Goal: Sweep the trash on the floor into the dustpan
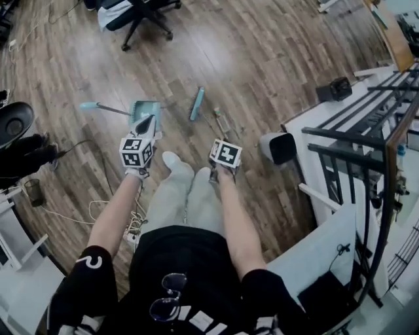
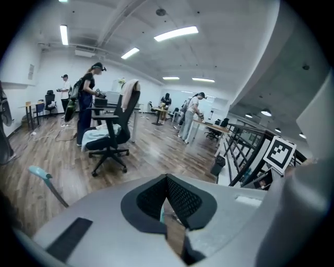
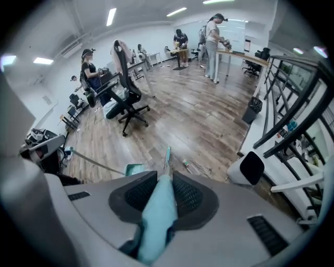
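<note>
A teal dustpan [image 1: 145, 110] lies on the wood floor with its long handle [image 1: 105, 107] stretching left. My left gripper [image 1: 146, 124] hangs above its near edge, shut with nothing in it; the pads [image 2: 177, 195] meet at the tip. The handle's teal end [image 2: 39, 171] shows at the left of the left gripper view. My right gripper [image 3: 166, 180] is shut on the broom's teal handle [image 3: 156, 219]. The broom head [image 1: 197, 103] rests on the floor right of the dustpan [image 3: 134, 168]. Small bits of trash [image 1: 219, 122] lie just right of the broom head [image 3: 167, 155].
A black office chair [image 1: 145, 13] stands at the far side. A white bin [image 1: 277, 148] with a dark opening sits right of the trash, beside a black railing [image 1: 353, 134]. Cables [image 1: 72, 216] trail at the left by my legs. Several people stand far off at desks.
</note>
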`<state>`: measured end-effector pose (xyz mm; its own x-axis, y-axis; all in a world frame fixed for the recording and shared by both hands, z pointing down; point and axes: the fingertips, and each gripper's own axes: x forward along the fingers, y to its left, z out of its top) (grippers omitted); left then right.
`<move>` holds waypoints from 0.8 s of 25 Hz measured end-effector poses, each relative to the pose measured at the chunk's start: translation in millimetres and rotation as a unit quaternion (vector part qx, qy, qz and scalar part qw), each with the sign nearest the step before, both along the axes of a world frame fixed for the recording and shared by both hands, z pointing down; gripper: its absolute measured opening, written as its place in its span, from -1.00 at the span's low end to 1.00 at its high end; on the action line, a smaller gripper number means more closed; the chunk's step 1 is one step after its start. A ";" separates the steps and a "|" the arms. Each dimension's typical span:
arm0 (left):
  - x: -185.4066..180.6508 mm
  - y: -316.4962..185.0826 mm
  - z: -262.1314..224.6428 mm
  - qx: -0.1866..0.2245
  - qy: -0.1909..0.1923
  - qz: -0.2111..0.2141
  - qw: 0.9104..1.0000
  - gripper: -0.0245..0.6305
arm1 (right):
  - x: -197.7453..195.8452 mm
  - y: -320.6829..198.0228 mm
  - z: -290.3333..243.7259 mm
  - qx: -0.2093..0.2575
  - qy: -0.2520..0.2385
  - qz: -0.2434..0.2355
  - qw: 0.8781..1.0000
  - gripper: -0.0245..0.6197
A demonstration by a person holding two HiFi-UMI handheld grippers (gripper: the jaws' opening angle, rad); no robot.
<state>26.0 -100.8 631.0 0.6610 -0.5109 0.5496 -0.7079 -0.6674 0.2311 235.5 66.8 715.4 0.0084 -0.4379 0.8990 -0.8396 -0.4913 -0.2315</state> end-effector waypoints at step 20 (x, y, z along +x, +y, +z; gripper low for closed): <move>191.2 143.2 -25.8 0.007 0.010 0.151 0.988 -0.93 | 205.0 234.4 15.7 -0.077 0.083 0.132 0.985 -0.66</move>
<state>217.1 42.4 605.2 0.7947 -0.2967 0.5296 -0.4718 -0.8509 0.2312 440.6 301.2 731.1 0.2559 -0.2596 0.9312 -0.6975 -0.7165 -0.0081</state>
